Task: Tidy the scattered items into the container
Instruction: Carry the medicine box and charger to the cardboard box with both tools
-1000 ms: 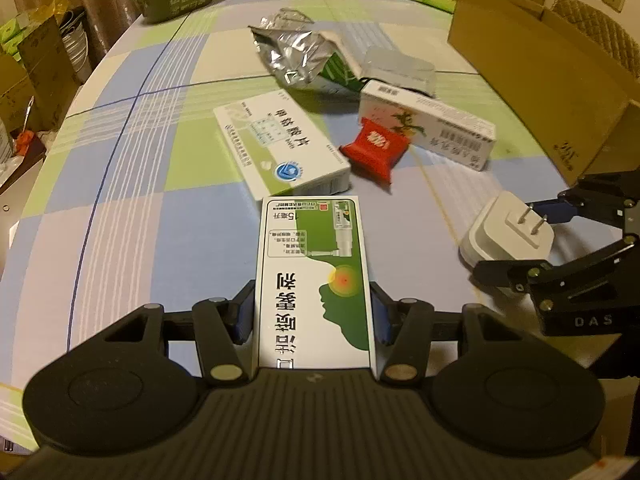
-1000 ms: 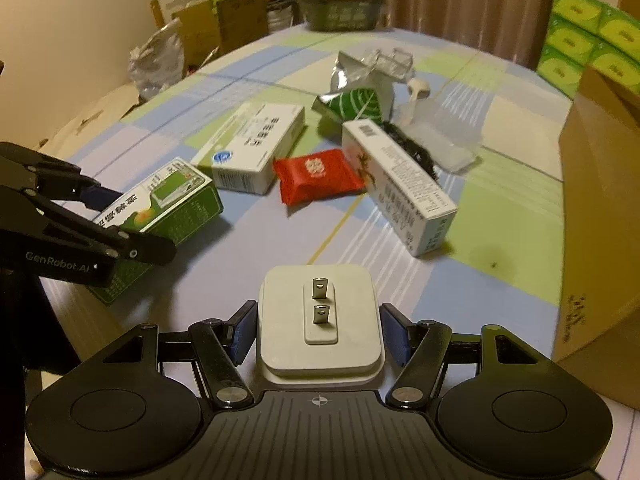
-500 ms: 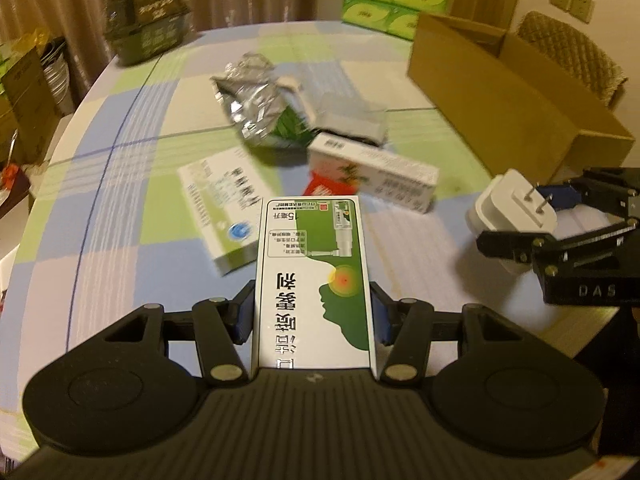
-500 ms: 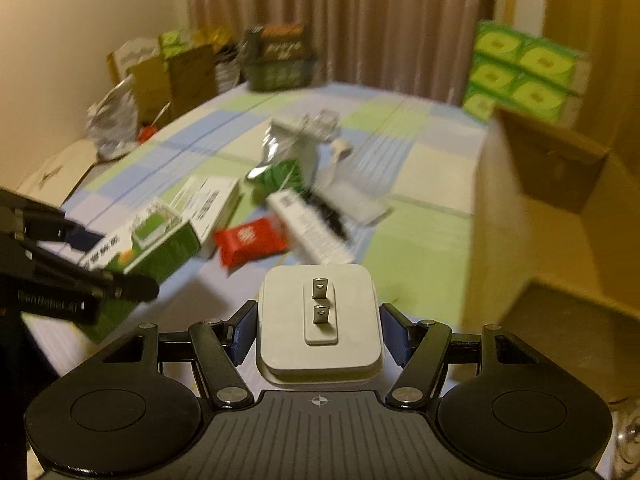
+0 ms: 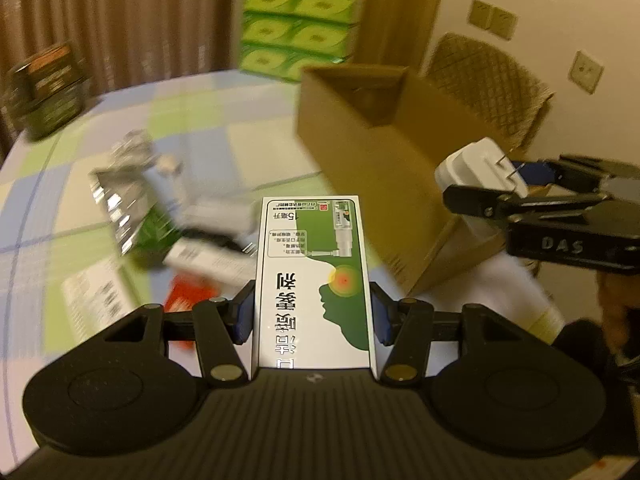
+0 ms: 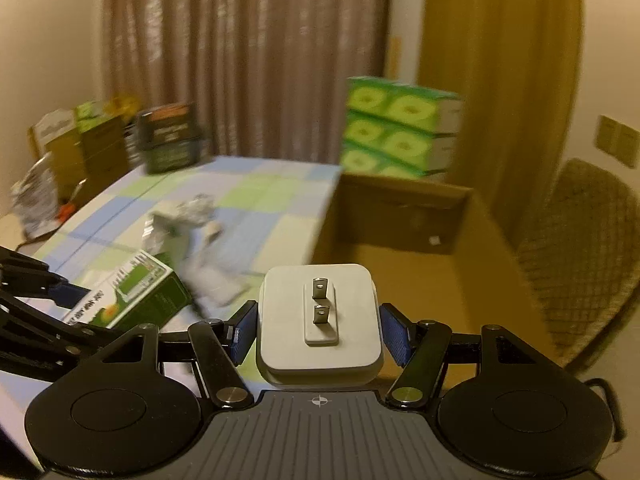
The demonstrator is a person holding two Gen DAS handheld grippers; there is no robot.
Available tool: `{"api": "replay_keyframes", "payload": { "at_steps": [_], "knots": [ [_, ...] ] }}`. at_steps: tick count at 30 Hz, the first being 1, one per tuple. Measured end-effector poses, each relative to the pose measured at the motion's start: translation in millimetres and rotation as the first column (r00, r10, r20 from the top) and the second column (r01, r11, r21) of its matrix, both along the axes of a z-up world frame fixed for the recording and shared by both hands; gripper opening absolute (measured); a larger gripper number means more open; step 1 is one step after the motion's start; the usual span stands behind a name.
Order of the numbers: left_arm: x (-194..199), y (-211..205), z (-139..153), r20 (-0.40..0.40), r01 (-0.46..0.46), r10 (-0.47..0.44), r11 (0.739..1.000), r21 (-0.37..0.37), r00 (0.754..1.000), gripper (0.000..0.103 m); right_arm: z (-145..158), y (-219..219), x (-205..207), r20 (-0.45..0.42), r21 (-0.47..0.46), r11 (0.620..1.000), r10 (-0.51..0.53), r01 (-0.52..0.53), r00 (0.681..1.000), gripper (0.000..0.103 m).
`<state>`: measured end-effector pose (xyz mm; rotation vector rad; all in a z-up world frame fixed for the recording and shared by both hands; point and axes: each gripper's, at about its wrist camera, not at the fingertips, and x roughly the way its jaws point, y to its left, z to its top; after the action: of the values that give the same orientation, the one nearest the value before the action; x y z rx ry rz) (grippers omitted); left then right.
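My left gripper [image 5: 312, 314] is shut on a green-and-white medicine box [image 5: 314, 276], lifted above the table. My right gripper [image 6: 319, 330] is shut on a white plug adapter [image 6: 320, 320], prongs facing the camera. In the left wrist view the right gripper [image 5: 500, 188] holds the adapter [image 5: 472, 168] beside the open cardboard box [image 5: 372, 132]. In the right wrist view the cardboard box [image 6: 400, 216] lies just ahead, and the left gripper [image 6: 60, 304] with its medicine box [image 6: 136, 296] shows at the left.
Blurred items lie on the checked tablecloth [image 5: 200, 128]: a foil bag [image 5: 124, 184], a white carton [image 5: 208, 256], a red packet [image 5: 188, 296], another white box [image 5: 96, 296]. Green tissue packs [image 6: 396, 128] stand behind the box, a wicker chair [image 6: 580, 248] at right.
Both grippers have risen and swung toward the cardboard box, each keeping its item. The table items have dropped lower and left in view; the box's open top now shows.
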<state>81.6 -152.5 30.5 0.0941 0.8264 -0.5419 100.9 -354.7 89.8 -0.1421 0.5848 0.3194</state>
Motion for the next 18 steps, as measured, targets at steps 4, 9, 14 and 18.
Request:
{"api": "replay_keyframes", "payload": {
  "at_steps": [4,9,14,18],
  "knots": [
    [20.1,-37.8,13.8,0.004,0.04,-0.04,0.999,-0.034,0.999,0.05,8.5,-30.7,17.6,0.02,-0.001,0.998,-0.061,0.061,0.998,0.062],
    [43.3,-81.2,22.2,-0.002,0.065,-0.066,0.996,-0.055,0.998,0.05,11.0,-64.7,36.8,0.037,0.002,0.993,-0.117,0.117,0.992,0.062],
    [66.3,-116.8,27.2,-0.02,0.065,-0.067,0.993,-0.102,0.998,0.05,5.0,-87.1,54.0,0.025,0.021,0.987,-0.157,0.156,0.987,0.062],
    [83.5,-138.5,26.8,-0.044,0.05,-0.056,0.988,-0.144,0.997,0.05,-1.9,-98.3,65.0,0.014,0.032,0.984,-0.173,0.173,0.985,0.062]
  ]
}}
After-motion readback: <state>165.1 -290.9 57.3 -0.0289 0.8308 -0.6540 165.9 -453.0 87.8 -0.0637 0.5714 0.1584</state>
